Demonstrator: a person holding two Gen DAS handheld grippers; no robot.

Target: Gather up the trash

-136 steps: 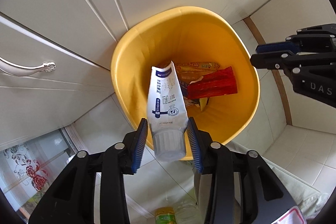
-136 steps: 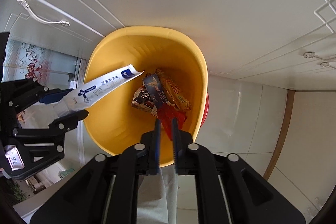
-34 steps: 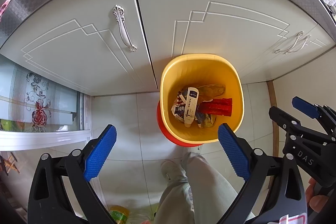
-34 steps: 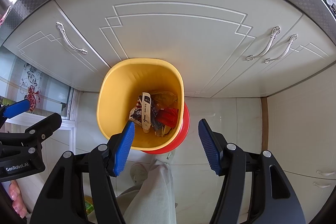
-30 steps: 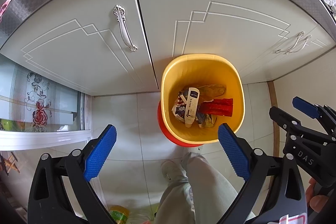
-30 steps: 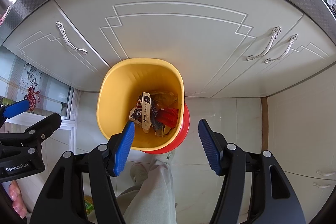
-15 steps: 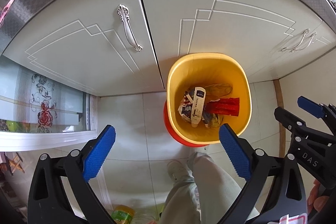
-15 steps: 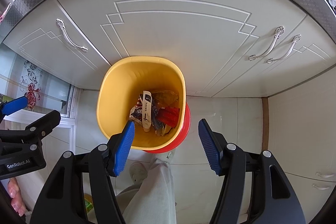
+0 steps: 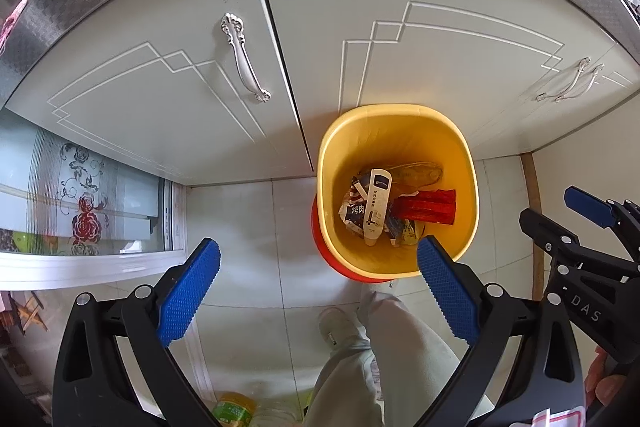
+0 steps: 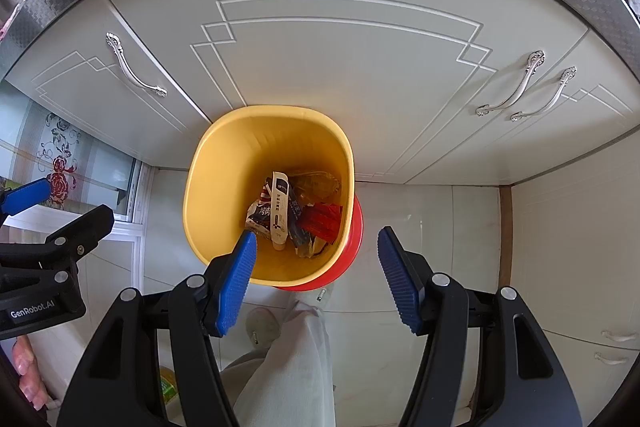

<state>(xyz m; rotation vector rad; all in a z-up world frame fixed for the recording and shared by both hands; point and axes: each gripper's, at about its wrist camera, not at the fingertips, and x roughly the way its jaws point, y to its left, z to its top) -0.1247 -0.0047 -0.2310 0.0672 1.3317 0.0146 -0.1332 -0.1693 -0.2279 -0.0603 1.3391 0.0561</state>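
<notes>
with both grippers empty above the bin (image 9: 474, 195), this drop looks done
left gripper (image 9: 318, 293) and right gripper (image 10: 316, 273) spread wide; tube (image 9: 378, 205) lies inside at 12 o'clock; next: find more trash

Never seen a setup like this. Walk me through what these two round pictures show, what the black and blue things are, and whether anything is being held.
No robot here: a person carries a pair of hand-held tongs in each hand, each with a fisheye camera looking along its blue-padded fingers. One picture is from the left tongs, the other from the right tongs. Both look down at a yellow bin standing on the tiled floor before white cabinets. Inside lie a white tube, a red wrapper and other packets. Both tongs are wide open and hold nothing. The person's trouser leg shows below.
</notes>
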